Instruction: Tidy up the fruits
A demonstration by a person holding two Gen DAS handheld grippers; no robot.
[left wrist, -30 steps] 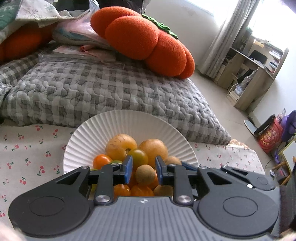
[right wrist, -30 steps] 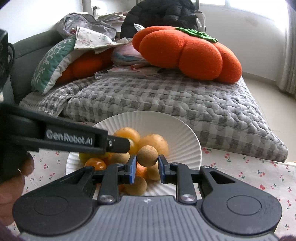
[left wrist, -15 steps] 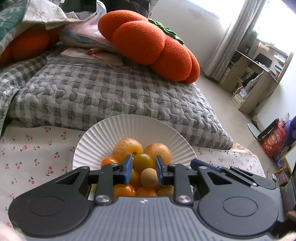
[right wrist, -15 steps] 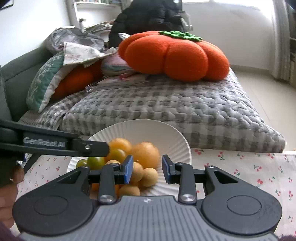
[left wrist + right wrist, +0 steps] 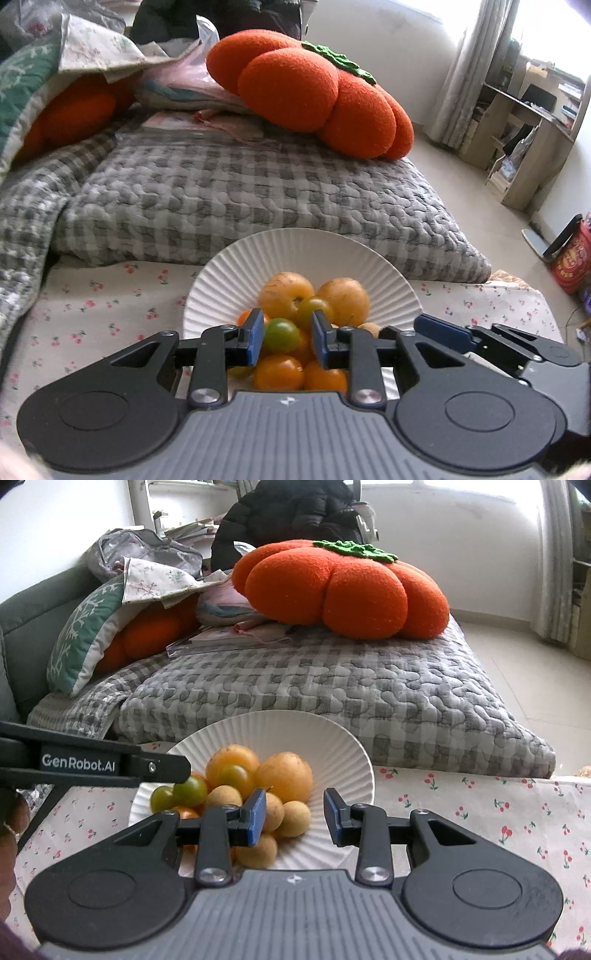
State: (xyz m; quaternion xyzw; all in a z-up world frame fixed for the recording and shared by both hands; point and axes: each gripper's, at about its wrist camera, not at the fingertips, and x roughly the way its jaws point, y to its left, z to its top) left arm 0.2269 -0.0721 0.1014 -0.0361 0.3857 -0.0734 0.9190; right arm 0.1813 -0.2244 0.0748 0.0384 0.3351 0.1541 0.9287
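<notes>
A white ribbed plate holds a pile of fruit: two big yellow-orange ones, orange and green cherry tomatoes, and tan longans. My left gripper hovers over the near side of the pile, jaws apart around a green tomato; I cannot tell if the pads touch it. My right gripper is open and empty at the plate's right front, above a longan. The left gripper's body shows at the left of the right wrist view, above a green tomato.
The plate sits on a cherry-print cloth. Behind it lie a grey checked quilt, an orange pumpkin cushion and more pillows. A desk and shelves stand far right.
The right gripper let go of the longan it held over the plate, opened wider and drew back to the right. The left gripper pulled back slightly; a green tomato now sits between its jaws.
</notes>
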